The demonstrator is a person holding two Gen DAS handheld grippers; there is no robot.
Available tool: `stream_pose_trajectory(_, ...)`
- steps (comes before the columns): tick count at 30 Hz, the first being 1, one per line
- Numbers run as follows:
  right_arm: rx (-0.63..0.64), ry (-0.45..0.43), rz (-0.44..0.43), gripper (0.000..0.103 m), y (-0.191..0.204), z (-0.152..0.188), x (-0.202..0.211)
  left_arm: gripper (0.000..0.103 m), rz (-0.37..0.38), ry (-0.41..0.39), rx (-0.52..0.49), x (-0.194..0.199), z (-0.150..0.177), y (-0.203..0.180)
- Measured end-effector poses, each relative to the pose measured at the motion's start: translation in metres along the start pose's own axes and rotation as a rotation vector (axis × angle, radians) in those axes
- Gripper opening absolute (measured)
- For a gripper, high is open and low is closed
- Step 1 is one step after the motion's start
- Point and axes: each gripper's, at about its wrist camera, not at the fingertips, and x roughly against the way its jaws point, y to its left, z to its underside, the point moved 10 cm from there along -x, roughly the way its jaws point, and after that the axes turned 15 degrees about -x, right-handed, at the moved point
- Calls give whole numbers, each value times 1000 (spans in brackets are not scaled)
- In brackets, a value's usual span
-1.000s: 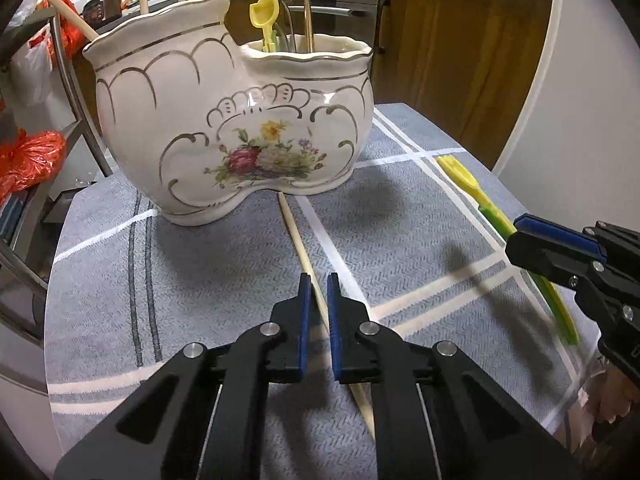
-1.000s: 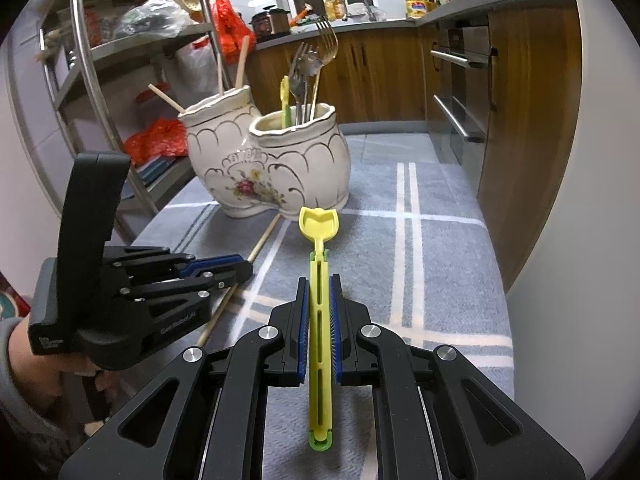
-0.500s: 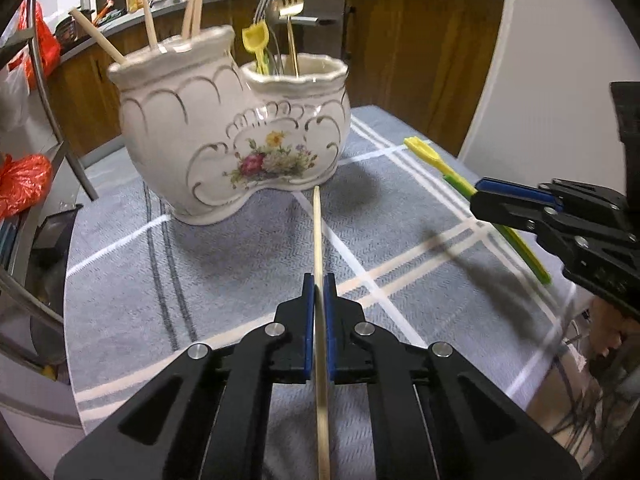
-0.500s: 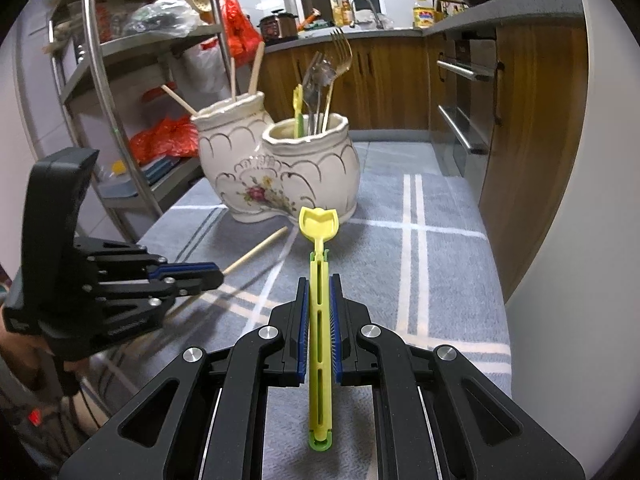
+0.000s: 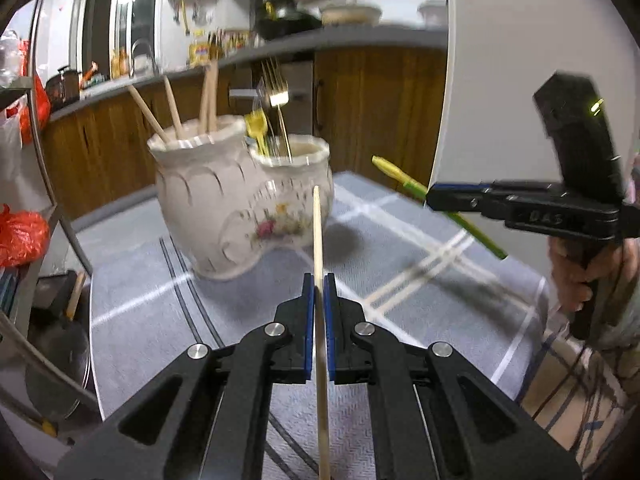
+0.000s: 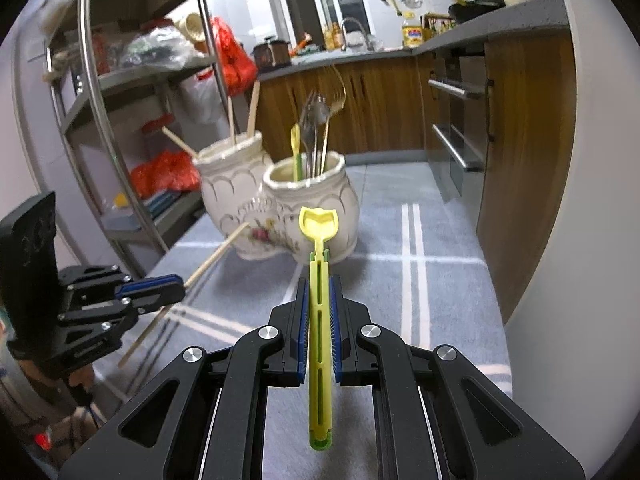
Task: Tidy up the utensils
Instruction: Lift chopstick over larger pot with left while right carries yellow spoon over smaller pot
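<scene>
You see a grey striped tablecloth (image 6: 440,248), a metal shelf rack (image 6: 92,92) holding red bags (image 6: 164,172), wooden cabinets (image 6: 380,108), and a grey countertop (image 6: 360,56).

Home kitchen: grey countertop (image 6: 460,46) over wooden cabinets (image 6: 380,108); sink faucet (image 6: 354,28), cooking-oil bottle (image 6: 412,34) on it.

Both wrist views look down along their claws, sharing the ceramic holder (image 5: 240,200) (mid-distance).
</scene>
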Motion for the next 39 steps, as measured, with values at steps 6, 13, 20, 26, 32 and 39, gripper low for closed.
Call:
stream_pose_trajectory(6, 1, -76, -28, 10, 15, -29, 4, 4, -69, -165, -7, 17, -34, 26)
stream_pose_trajectory(13, 1, -155, -65, 10, 34, -73, -6, 4, -106, -333, 56, 38, -75, 82)
stream_pose_trajectory(20, -31, -220, -115, 10, 49, -113, -27, 4, -155, -495, 191, 44, -110, 153)
stream_pose_trajectory(26, -98, -286, -193, 10, 57, -140, -50, 4, -127, -552, 332, 7, -126, 197)
stream_pose_trajectory(32, -140, -282, -223, 10, 58, -146, -75, 4, -109, -567, 350, -28, -136, 201)
stream_pose_trajectory(39, -169, -271, -258, 10, 55, -143, -92, 4, -111, -553, 320, -51, -139, 197)
